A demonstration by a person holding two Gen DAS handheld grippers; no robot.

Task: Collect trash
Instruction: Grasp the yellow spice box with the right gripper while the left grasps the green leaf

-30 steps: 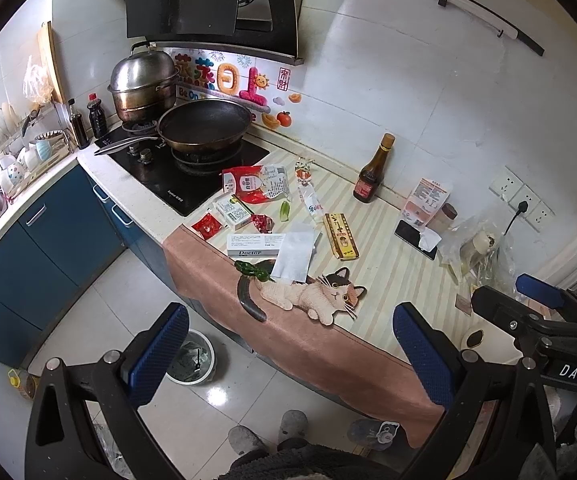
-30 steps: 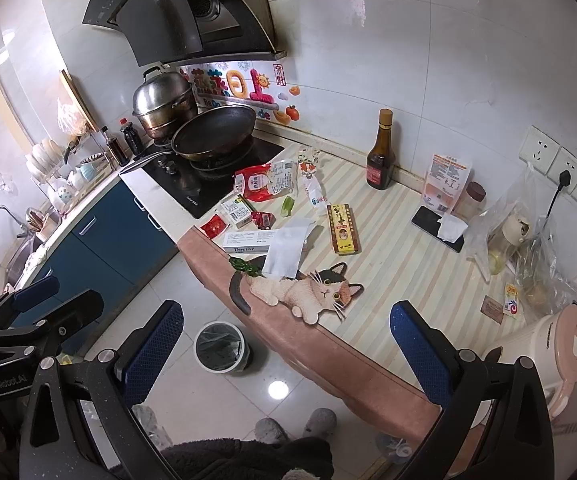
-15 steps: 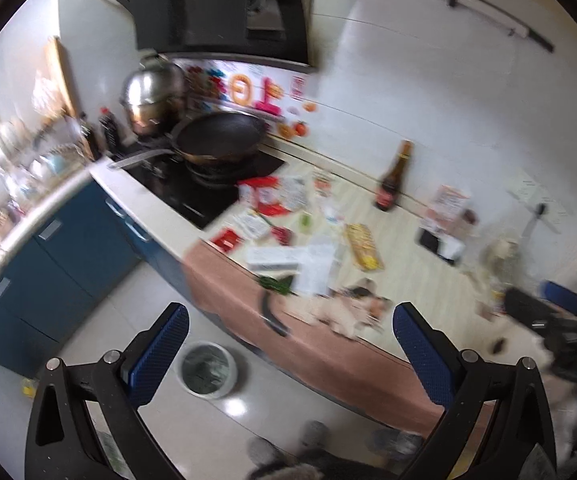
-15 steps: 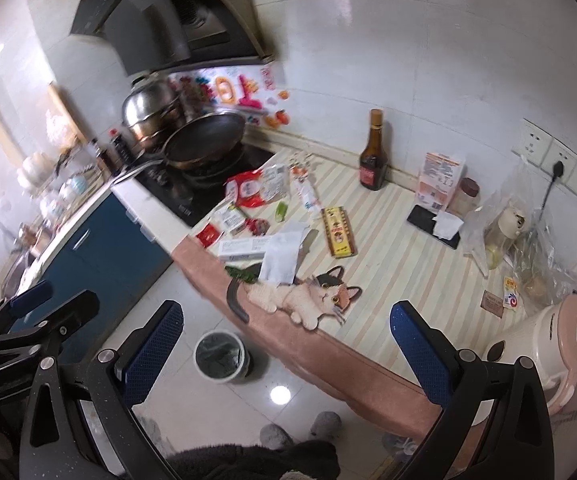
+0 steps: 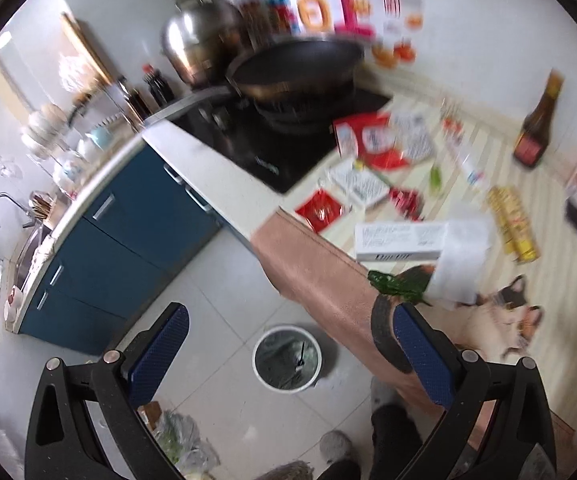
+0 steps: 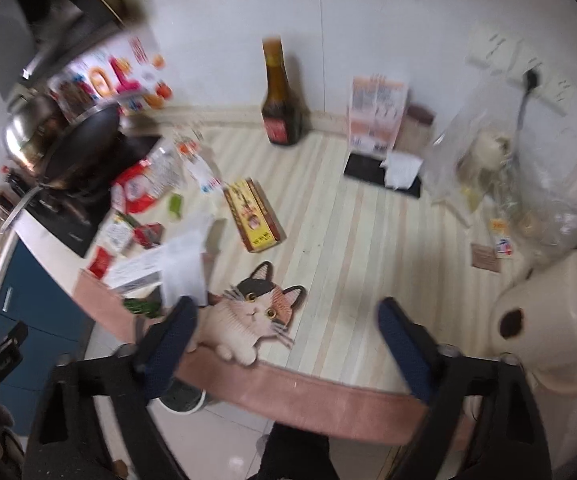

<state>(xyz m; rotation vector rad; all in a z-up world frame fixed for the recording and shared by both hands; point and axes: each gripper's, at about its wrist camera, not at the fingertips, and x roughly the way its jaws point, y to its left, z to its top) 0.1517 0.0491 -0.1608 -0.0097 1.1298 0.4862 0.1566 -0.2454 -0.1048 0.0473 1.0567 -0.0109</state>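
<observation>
Litter lies on the striped counter mat [image 6: 328,216]: a red packet [image 5: 319,208], a larger red and white bag [image 5: 372,142], a white carton [image 5: 400,240], a white paper [image 5: 462,264], a green wrapper [image 5: 394,285] and a yellow box [image 6: 253,215]. A white bin [image 5: 287,357] stands on the floor below the counter edge. My left gripper [image 5: 288,356] hangs open over the floor with the bin between its fingers in the view. My right gripper [image 6: 284,332] hovers over the counter's front edge by the cat picture [image 6: 254,314]; its jaws are closing with nothing between them.
A black pan [image 5: 294,70] and a steel pot [image 5: 192,48] sit on the hob at the left. A dark sauce bottle [image 6: 281,98], a phone [image 6: 380,174], a plastic bag [image 6: 500,160] and a white kettle [image 6: 548,320] stand toward the back and right. Blue cabinets [image 5: 128,232] line the floor.
Both grippers have dropped and tilted downward toward the counter and floor. The right gripper's fingers stand closer together than before. The bin now sits centred in the left wrist view.
</observation>
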